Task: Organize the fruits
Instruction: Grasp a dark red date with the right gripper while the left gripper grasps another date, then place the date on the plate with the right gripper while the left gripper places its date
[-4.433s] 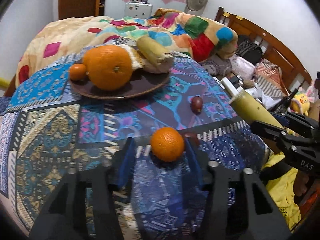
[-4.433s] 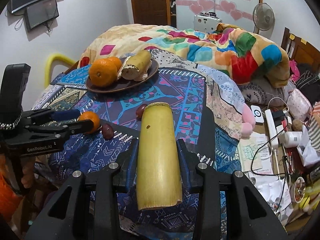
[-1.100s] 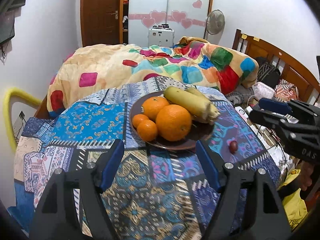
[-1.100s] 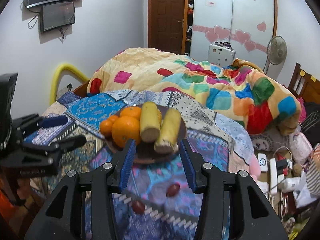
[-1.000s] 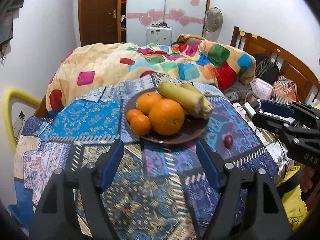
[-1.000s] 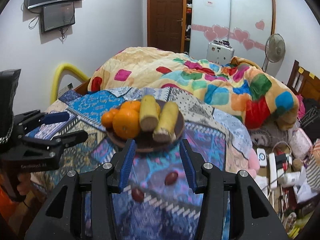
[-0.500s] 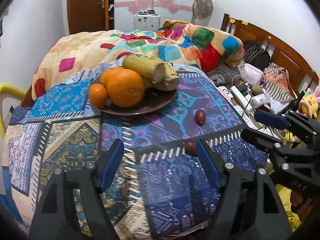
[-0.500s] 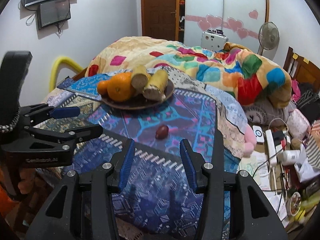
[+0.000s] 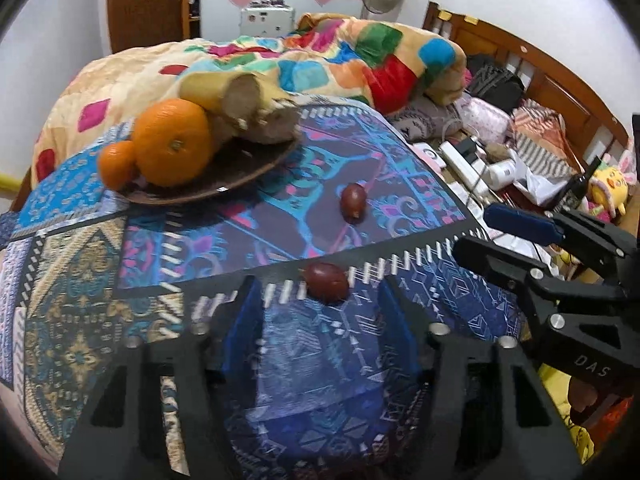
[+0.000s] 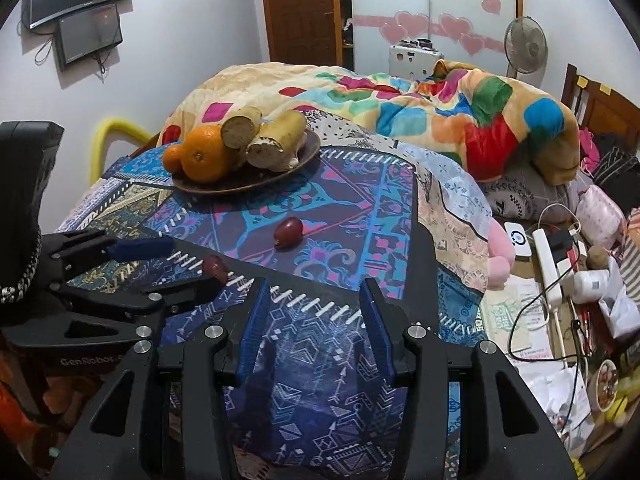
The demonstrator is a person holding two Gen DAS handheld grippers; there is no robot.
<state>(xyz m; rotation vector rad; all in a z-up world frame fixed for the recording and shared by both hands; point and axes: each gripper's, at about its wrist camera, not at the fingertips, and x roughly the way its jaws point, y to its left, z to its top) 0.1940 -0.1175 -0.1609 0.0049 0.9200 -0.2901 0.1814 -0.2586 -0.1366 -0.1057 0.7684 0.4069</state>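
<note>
A dark plate [image 9: 240, 176] holds a big orange [image 9: 172, 144], a small orange [image 9: 116, 166] and cut yellow stalks [image 9: 240, 100] at the back left of the patterned cloth. Two small dark red fruits lie loose: one [image 9: 326, 276] just ahead of my open left gripper [image 9: 320, 300], between its fingertips' line, the other [image 9: 353, 202] farther back. My right gripper [image 10: 314, 308] is open and empty near the cloth's front edge. In the right wrist view the plate [image 10: 248, 184], the far red fruit [image 10: 288, 232] and the near one [image 10: 216, 268] show.
A colourful quilt [image 9: 320, 56] is heaped behind the cloth. To the right lie a power strip [image 10: 548, 264], cables, bottles and papers beside a wooden bed frame [image 9: 540, 68]. A fan [image 10: 524, 46] stands at the back.
Both grippers have dropped lower and nearer to the cloth. My left gripper has closed in on the near red fruit. Earlier, the orange and the stalk were set on the plate.
</note>
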